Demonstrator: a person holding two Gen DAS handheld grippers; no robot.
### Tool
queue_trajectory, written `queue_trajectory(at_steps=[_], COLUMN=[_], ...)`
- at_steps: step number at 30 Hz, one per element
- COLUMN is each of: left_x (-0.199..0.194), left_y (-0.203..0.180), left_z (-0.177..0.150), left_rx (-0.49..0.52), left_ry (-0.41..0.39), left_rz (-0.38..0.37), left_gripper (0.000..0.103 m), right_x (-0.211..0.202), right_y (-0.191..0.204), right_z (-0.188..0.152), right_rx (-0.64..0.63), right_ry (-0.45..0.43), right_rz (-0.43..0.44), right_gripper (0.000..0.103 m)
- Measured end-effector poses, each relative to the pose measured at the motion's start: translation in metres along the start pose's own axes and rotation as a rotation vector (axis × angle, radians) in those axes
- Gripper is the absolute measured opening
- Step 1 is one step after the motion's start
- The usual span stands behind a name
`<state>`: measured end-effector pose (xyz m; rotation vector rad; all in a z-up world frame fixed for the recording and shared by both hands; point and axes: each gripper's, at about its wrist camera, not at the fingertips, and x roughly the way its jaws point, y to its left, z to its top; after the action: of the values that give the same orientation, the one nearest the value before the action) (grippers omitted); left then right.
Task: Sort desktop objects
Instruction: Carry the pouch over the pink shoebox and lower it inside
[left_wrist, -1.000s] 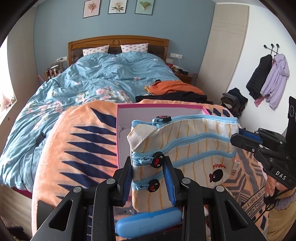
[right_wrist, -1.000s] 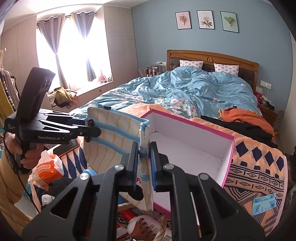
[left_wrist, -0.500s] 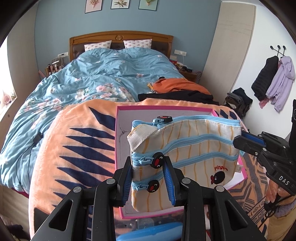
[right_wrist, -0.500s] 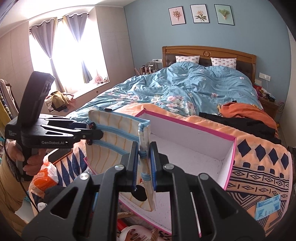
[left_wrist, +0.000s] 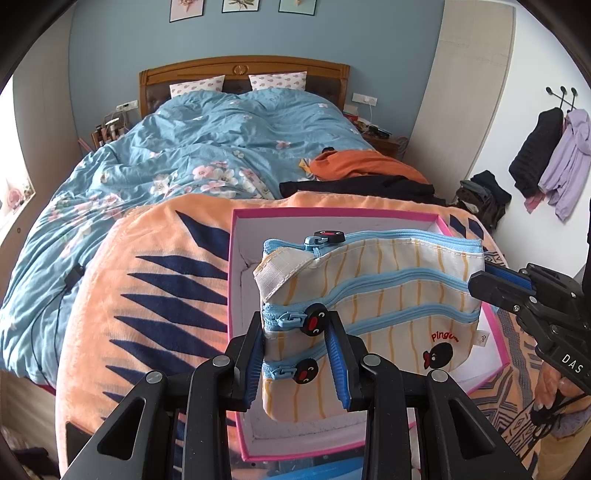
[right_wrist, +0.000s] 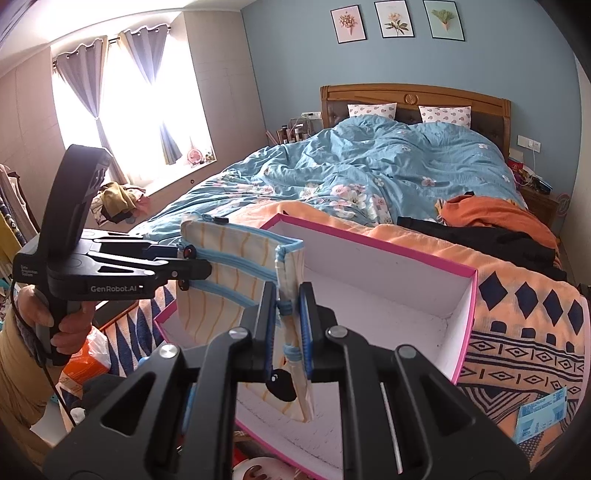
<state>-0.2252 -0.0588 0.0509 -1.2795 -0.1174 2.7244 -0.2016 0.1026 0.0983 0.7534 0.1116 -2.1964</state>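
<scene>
A cream pencil pouch (left_wrist: 388, 295) with blue zips and penguin pulls hangs stretched between both grippers, over a white box with a pink rim (left_wrist: 332, 213). My left gripper (left_wrist: 297, 343) is shut on the pouch's zip-pull end. My right gripper (right_wrist: 288, 314) is shut on the opposite edge of the pouch (right_wrist: 229, 266). In the left wrist view the right gripper (left_wrist: 491, 284) clamps the pouch's right edge. In the right wrist view the left gripper (right_wrist: 188, 266), held by a hand, clamps the far end. The box (right_wrist: 369, 240) is open, and its visible floor is bare.
The box sits on an orange and navy patterned blanket (left_wrist: 155, 288) over the foot of a bed with a blue floral duvet (left_wrist: 207, 147). Orange and black clothes (right_wrist: 491, 221) lie behind the box. A blue card (right_wrist: 543, 413) lies on the blanket. An orange packet (right_wrist: 85, 365) sits low left.
Both grippers have carried the pouch forward and slightly down, from the box's near edge to over its inside. The grip on both ends is unchanged.
</scene>
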Motion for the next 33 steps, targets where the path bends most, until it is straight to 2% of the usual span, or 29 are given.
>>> queue_trajectory(at_steps=[33], left_x=[0.044], left_y=[0.007], left_z=[0.013], left_rx=[-0.021], left_ry=[0.059], left_rz=[0.024], left_gripper=[0.032], right_x=[0.023], right_y=[-0.009], right_z=[0.005], right_rx=[0.048], right_ry=[0.041], right_rz=[-0.019], right_gripper=[0.014])
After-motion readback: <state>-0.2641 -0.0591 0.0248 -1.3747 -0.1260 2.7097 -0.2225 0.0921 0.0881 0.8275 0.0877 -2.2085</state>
